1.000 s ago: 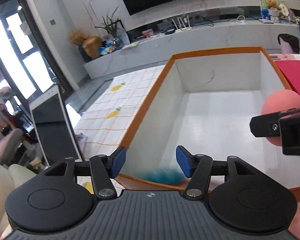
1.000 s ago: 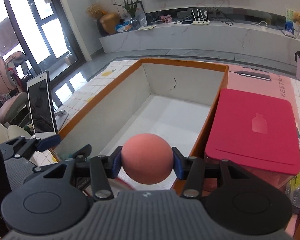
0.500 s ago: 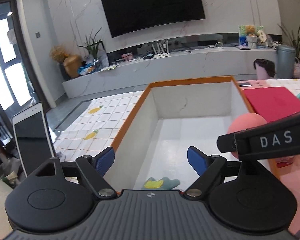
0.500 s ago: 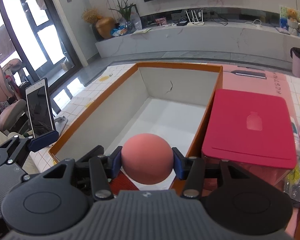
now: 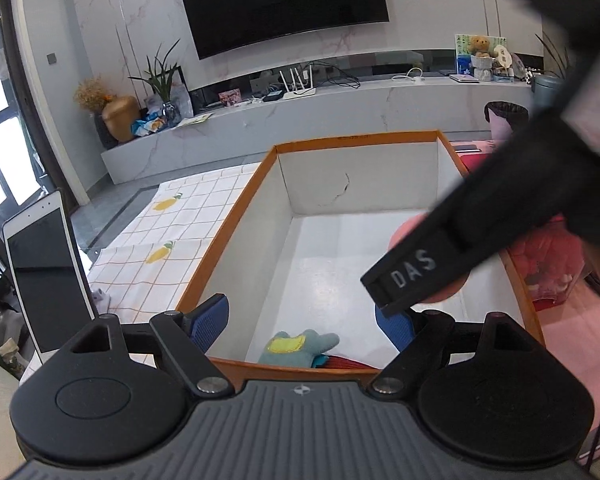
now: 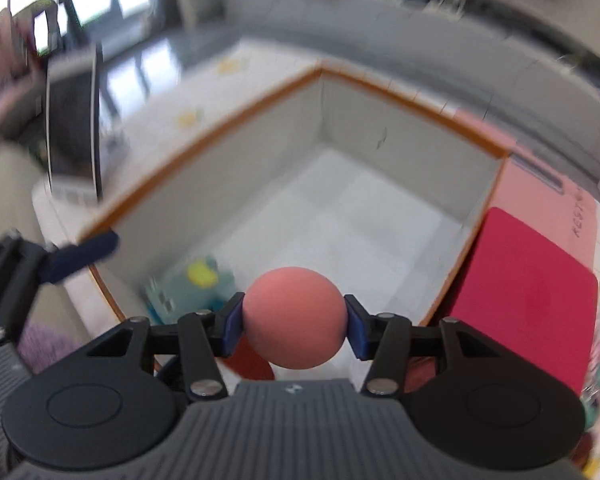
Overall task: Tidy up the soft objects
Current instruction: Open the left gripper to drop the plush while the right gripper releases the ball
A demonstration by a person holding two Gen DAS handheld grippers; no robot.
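My right gripper [image 6: 294,321] is shut on a salmon-pink soft ball [image 6: 294,322] and holds it over the near end of a white box with an orange rim [image 6: 412,104]. A teal plush toy with a yellow patch [image 5: 298,346] lies on the box floor at the near wall; it shows blurred as the teal plush toy [image 6: 196,284] in the right wrist view. My left gripper [image 5: 302,322] stands wide open and empty just above the box's near edge [image 5: 236,216]. The right gripper's black arm crosses the left wrist view, hiding most of the ball [image 5: 400,236].
A red-lidded container [image 6: 532,296] stands right of the box on a pink mat [image 6: 540,184]. A white tablet [image 5: 44,276] stands upright at the left on a checked cloth [image 5: 180,216]. A red item [image 5: 348,363] lies beside the plush.
The left gripper opened wider and tilted up, uncovering the teal plush on the box floor. The right gripper swung left over the box with the ball; its view is now blurred.
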